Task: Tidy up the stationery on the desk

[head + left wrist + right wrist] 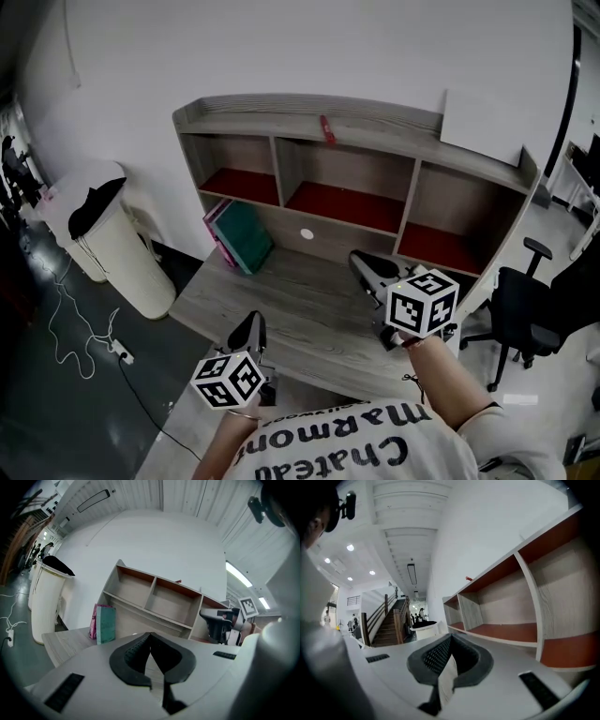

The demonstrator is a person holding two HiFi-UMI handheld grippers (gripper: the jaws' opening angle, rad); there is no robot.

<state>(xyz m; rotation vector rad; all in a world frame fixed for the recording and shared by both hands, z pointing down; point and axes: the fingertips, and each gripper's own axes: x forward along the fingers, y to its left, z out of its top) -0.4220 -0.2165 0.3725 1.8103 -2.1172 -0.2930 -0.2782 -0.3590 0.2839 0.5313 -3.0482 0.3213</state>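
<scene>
**Both grippers closed and empty over the desk**

My left gripper (251, 328) sits at the front edge of the desk (309, 309), jaws pressed together on nothing. My right gripper (359, 261) hangs over the desk's right side, jaws likewise together and empty. The books (239, 236) lean at back left, under the shelf (375, 159).

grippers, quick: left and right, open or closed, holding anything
Left gripper: closed, holding nothing.
Right gripper: closed, holding nothing.
</scene>
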